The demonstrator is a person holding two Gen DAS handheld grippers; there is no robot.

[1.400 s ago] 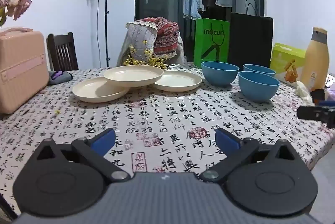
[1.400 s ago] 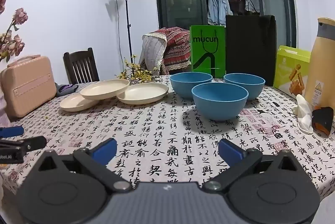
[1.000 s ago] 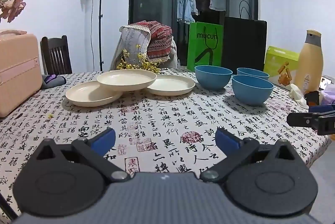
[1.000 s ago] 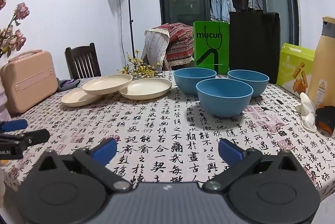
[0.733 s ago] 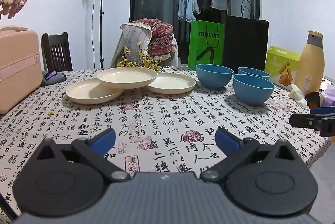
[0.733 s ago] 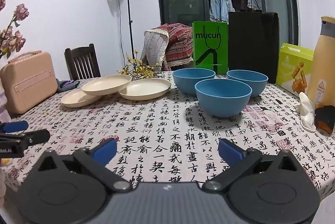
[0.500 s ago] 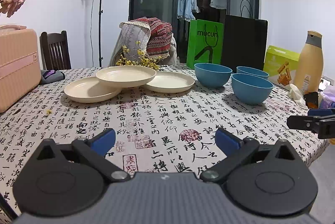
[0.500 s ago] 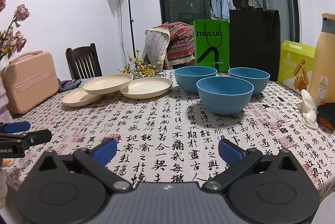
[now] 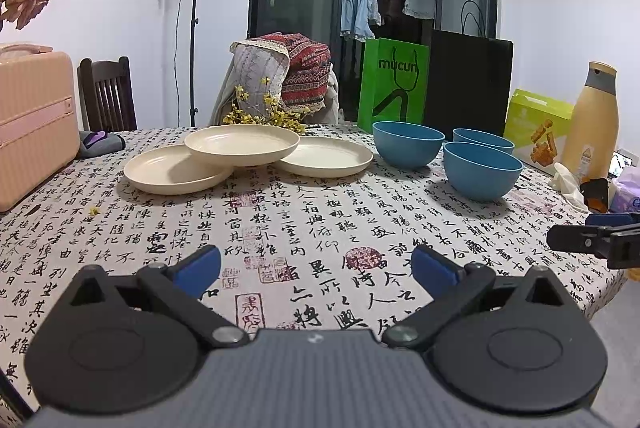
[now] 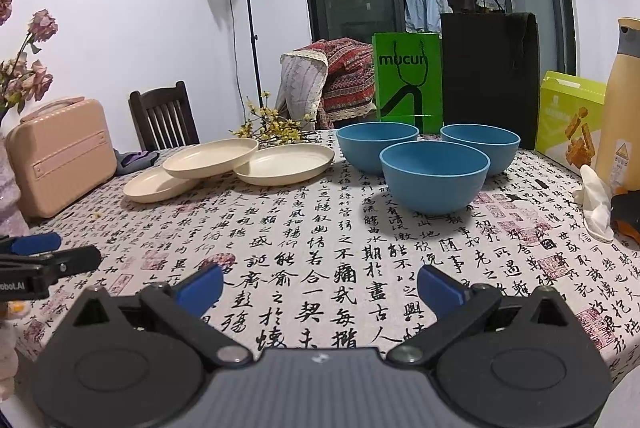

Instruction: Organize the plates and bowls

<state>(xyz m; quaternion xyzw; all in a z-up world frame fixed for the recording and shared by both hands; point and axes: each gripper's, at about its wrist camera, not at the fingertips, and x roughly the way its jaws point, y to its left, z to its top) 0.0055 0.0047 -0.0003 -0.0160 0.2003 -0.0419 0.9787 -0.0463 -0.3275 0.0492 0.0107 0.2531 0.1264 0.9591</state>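
Note:
Three cream plates lie at the far left of the table: a left plate, a right plate, and a middle plate resting across both. Three blue bowls stand to their right: a far-left bowl, a far-right bowl and a nearest bowl. The same plates and the nearest bowl show in the right wrist view. My left gripper is open above the near tablecloth, well short of the plates. My right gripper is open too, facing the bowls.
A pink case stands at the table's left edge. A tan bottle, a green box, a tissue and a dark object crowd the right side. Green and black bags and chairs stand behind.
Both cameras shifted only slightly, tilting a little, then settling. Plates and bowls have not moved, and both grippers stayed open.

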